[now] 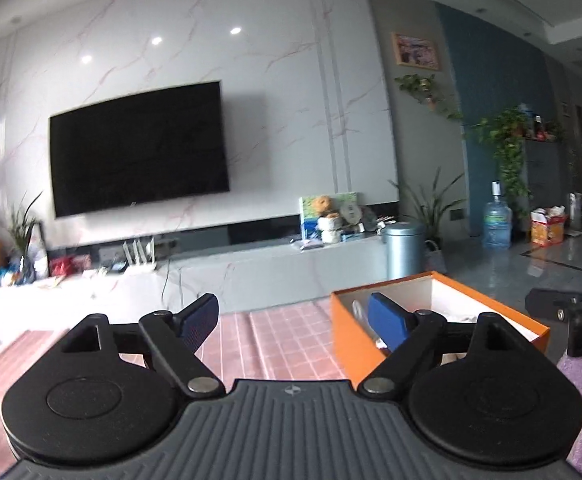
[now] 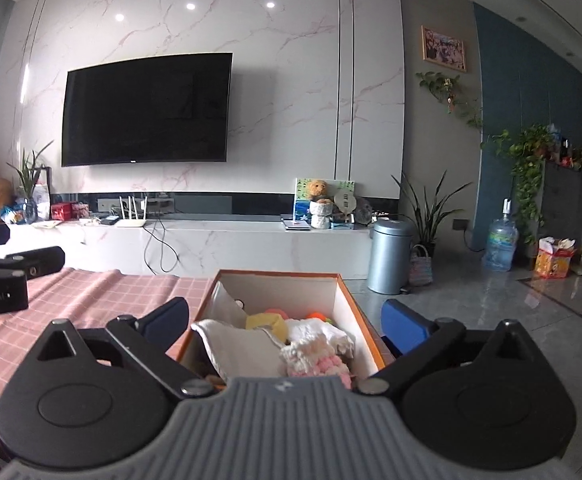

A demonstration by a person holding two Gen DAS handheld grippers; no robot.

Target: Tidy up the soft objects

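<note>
An orange box [image 2: 278, 273] with white inner walls stands on the pink checked tablecloth [image 2: 91, 292]. In it lie a white cloth [image 2: 243, 348], a yellow soft piece [image 2: 265, 322], a pink and white knitted item [image 2: 315, 360] and a bit of something orange [image 2: 315, 315]. My right gripper [image 2: 287, 322] is open, its blue pads wide apart on either side of the box, with nothing gripped. My left gripper [image 1: 295, 320] is open and empty over the tablecloth [image 1: 283, 340], just left of the orange box [image 1: 345, 340]. Each gripper shows at the edge of the other's view.
Beyond the table a long white TV cabinet [image 2: 211, 244] runs under a wall-mounted TV [image 2: 147, 110]. A grey bin [image 2: 389, 256], potted plants [image 2: 427, 208] and a water bottle [image 2: 499, 244] stand on the tiled floor to the right.
</note>
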